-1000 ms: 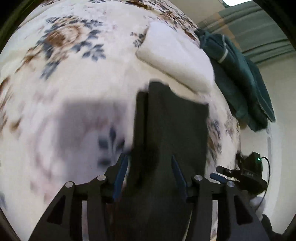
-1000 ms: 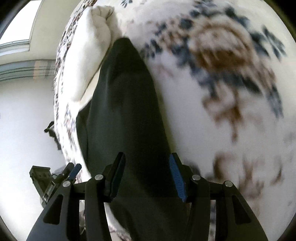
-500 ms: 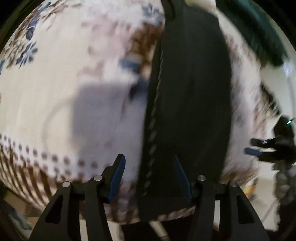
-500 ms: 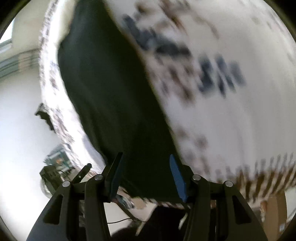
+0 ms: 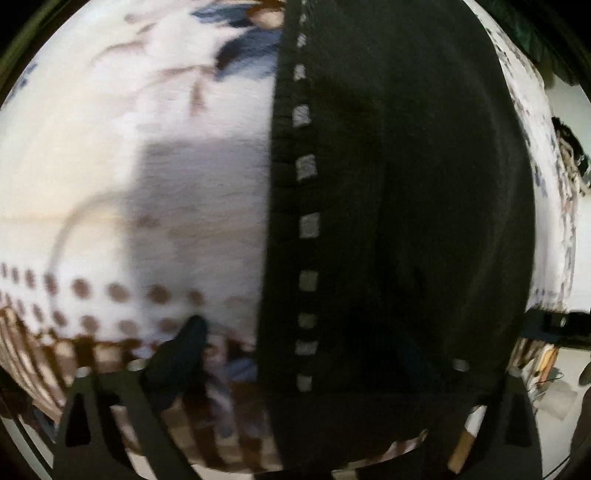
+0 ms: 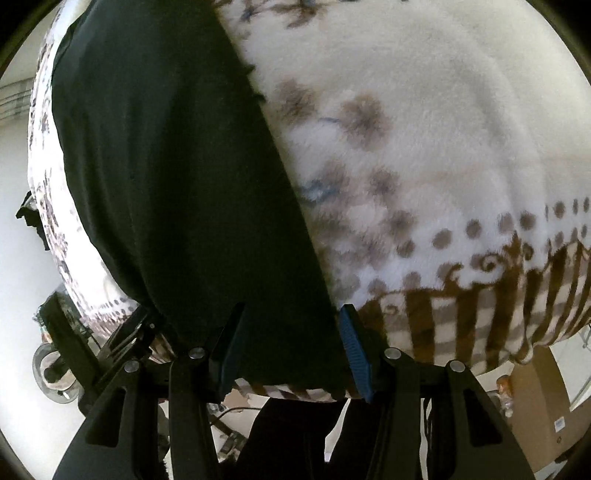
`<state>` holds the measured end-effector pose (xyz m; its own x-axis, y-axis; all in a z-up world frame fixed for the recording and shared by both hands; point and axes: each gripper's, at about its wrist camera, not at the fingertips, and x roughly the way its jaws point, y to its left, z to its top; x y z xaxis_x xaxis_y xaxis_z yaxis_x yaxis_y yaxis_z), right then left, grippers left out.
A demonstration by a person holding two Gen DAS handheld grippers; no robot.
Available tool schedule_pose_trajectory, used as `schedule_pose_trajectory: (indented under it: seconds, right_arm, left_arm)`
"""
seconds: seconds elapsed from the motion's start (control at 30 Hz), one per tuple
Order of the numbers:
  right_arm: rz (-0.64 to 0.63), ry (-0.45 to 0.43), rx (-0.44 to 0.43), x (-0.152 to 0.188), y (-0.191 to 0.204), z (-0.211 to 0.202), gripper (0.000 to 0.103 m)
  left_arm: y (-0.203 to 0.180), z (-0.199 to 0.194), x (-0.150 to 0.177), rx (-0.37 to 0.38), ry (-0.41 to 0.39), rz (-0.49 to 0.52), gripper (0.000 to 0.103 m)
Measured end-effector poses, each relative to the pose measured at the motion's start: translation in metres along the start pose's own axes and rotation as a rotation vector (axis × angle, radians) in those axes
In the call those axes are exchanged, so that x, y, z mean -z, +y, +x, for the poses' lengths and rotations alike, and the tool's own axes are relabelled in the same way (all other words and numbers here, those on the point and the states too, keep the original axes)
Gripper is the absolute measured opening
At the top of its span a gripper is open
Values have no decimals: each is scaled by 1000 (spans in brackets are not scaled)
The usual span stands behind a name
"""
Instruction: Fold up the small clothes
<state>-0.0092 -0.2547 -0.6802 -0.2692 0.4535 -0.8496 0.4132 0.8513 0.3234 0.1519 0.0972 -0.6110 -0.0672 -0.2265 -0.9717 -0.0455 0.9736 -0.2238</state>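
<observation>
A black garment point(image 5: 399, 206) with a dashed pale stripe lies flat on the floral fleece blanket point(image 5: 122, 155), and its near end reaches the bed's edge. My left gripper point(image 5: 321, 362) points steeply down over that end. Its jaws are opening wide with the cloth between them, and no pad presses on it. One of its fingers point(image 5: 181, 354) stands clear on the left. The other is lost against the dark cloth. In the right wrist view the same garment point(image 6: 177, 177) runs up and away to the left. My right gripper point(image 6: 291, 347) grips its near edge between the blue pads point(image 6: 354, 350).
The blanket's brown striped border point(image 6: 461, 325) hangs over the near edge of the bed. Dark green clothing point(image 5: 532, 33) lies at the far right. A cardboard box point(image 6: 535, 398) stands on the floor beyond the border. The person's dark legs point(image 6: 295, 435) are close below the edge.
Both grippers have drawn the black garment toward the bed's near edge. The left jaws have sprung wide apart. The white folded item has left the view.
</observation>
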Motion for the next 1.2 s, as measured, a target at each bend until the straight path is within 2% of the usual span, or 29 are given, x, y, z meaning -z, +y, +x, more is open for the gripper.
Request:
schedule_pose_trajectory:
  seconds: [0.27,0.53,0.6,0.67,0.73,0.8,1.0,1.1,1.2]
  right_arm:
    - [-21,-7,18,7,10,3,53]
    - [-50,-18,65,8,9,28,53]
    - [-73,-30,64,12,11,38,53]
    - [-94,-53,63,16,14,44,49]
    - [-104,-70,73,19,15,47,33]
    - [-99,-80,89,21,12,48,29]
    - [-38,-49,61,20,-2,48,28]
    - [-44,-2,20,19,-3,52,31]
    - [-42,40,-38,18,-10,60,39]
  left_arm:
    - [-32,12,0,-66,-29,-26,103]
    - [-25,5,8,-31,-34,-15,103]
    - [-11,1,14,-23,-40,-12,103]
    - [-6,2,19,-15,-45,-8,103]
    - [-6,-1,22,-9,-42,9,103]
    - [-3,-4,28,-1,-34,28,103]
    - [23,-16,57,-6,4,31,103]
    - [36,-22,68,64,4,-29,103]
    - [45,-20,68,190,6,-91,103]
